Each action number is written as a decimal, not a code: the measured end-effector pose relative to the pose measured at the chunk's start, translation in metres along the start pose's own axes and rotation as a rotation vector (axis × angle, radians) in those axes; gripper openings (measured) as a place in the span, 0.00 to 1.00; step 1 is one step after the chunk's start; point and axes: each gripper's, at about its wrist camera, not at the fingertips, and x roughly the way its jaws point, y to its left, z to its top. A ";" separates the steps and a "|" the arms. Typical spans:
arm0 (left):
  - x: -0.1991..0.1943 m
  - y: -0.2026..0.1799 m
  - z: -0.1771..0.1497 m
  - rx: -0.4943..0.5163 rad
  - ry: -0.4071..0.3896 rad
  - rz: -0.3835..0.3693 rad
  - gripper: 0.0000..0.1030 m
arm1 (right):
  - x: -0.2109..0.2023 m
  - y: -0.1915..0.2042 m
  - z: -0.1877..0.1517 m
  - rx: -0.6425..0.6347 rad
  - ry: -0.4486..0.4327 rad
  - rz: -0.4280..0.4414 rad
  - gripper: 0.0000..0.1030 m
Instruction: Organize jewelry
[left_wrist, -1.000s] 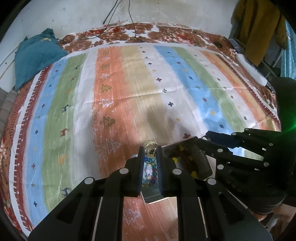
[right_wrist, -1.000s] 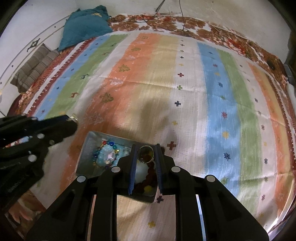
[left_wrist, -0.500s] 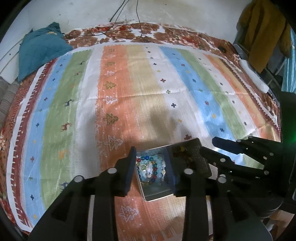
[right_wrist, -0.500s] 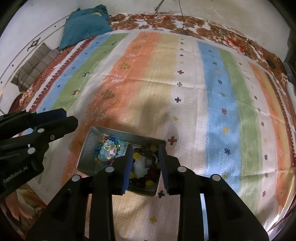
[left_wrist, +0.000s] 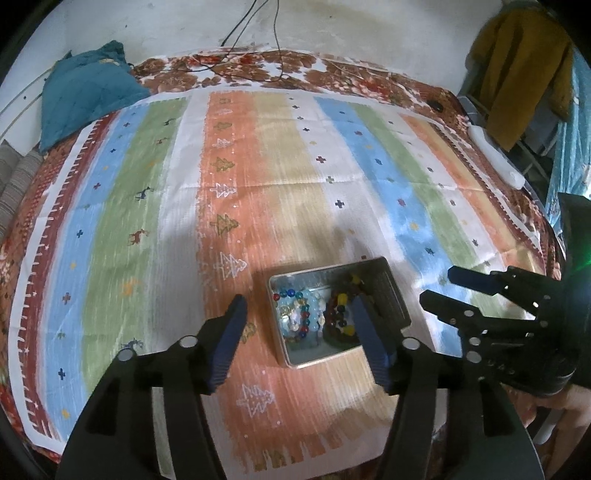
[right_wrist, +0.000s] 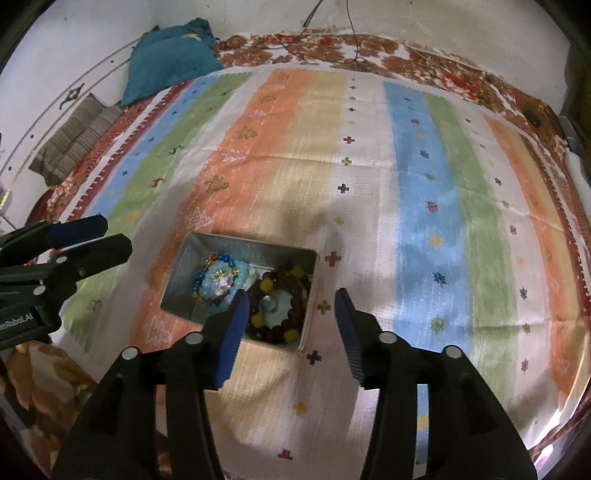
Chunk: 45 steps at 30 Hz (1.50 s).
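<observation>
Jewelry is sitting in the metal tin (right_wrist: 207, 254) on the striped cloth (right_wrist: 417, 184): the pale blue bracelet (right_wrist: 221, 282) beside the dark brown bracelet (right_wrist: 280, 310). Nothing is lying loose on the cloth, so the sorting is looking about finished. The left gripper (left_wrist: 299, 339) and right gripper (right_wrist: 291, 328) are hanging just above the tin, their jaws having just been opening, nothing between them.

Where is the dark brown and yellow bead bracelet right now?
The dark bead bracelet lies inside the metal tin on the striped cloth, in its right half, beside the pale blue bracelet; neither gripper holds it.
</observation>
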 end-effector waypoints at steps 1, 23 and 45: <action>-0.001 0.000 -0.002 0.004 -0.001 -0.003 0.63 | -0.002 0.000 -0.002 0.000 -0.004 0.001 0.52; -0.034 -0.006 -0.036 0.053 -0.046 0.014 0.91 | -0.045 0.006 -0.037 -0.012 -0.105 0.013 0.76; -0.053 -0.012 -0.050 0.073 -0.099 0.019 0.95 | -0.065 0.009 -0.050 -0.013 -0.178 -0.007 0.94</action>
